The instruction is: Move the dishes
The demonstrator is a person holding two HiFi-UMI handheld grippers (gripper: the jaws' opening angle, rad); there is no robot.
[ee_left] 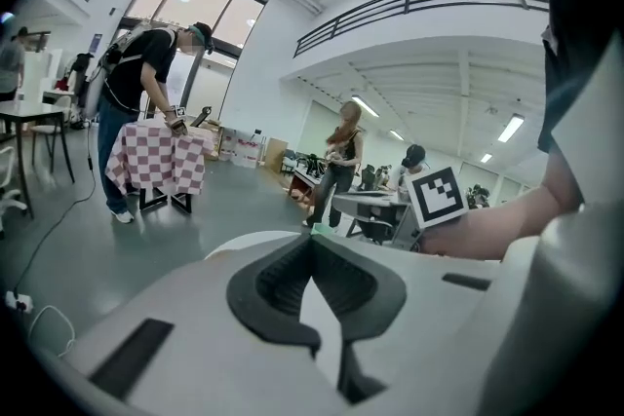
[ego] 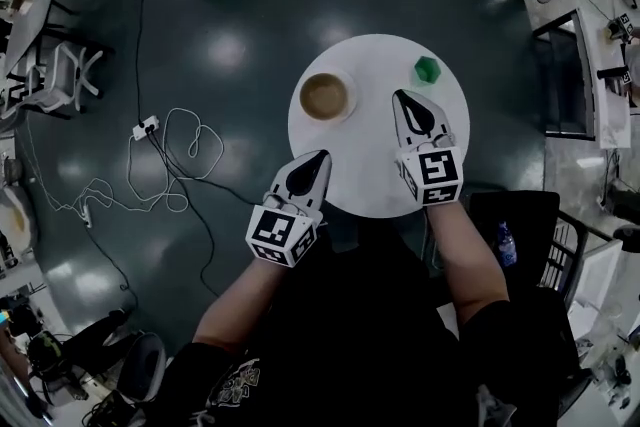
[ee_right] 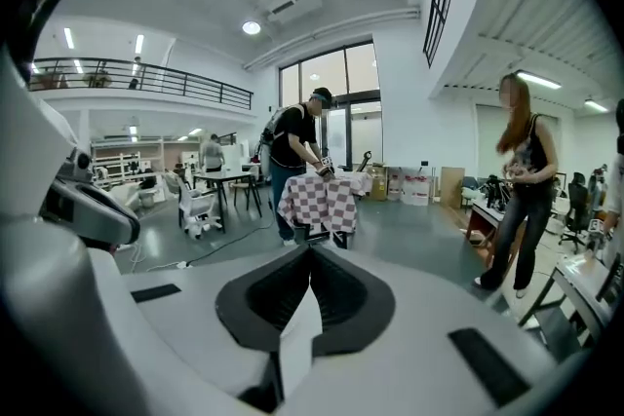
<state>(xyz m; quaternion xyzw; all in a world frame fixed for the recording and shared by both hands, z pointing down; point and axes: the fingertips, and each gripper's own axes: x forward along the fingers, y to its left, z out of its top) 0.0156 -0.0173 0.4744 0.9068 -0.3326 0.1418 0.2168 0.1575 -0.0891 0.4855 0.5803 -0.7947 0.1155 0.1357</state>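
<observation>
In the head view a round white table (ego: pixel 380 177) stands below me. On its left part sits a cup of brown drink on a saucer (ego: pixel 325 97). A small green object (ego: pixel 427 69) lies at the table's far right. My left gripper (ego: pixel 324 156) hangs over the table's near left edge, shut and empty, short of the cup. My right gripper (ego: pixel 399 94) is over the middle of the table, between cup and green object, jaws together with nothing in them. The left gripper view shows the left gripper (ee_left: pixel 312 239) closed above the table's rim (ee_left: pixel 234 245). In its own view the right gripper (ee_right: pixel 310 251) points out into the room.
White cables and a power strip (ego: pixel 146 127) trail over the dark floor to the left. A black chair (ego: pixel 520 215) with a bottle (ego: pixel 505 243) stands right of the table. Desks (ego: pixel 600 85) line the right side. People stand by a checked-cloth table (ee_left: pixel 156 161).
</observation>
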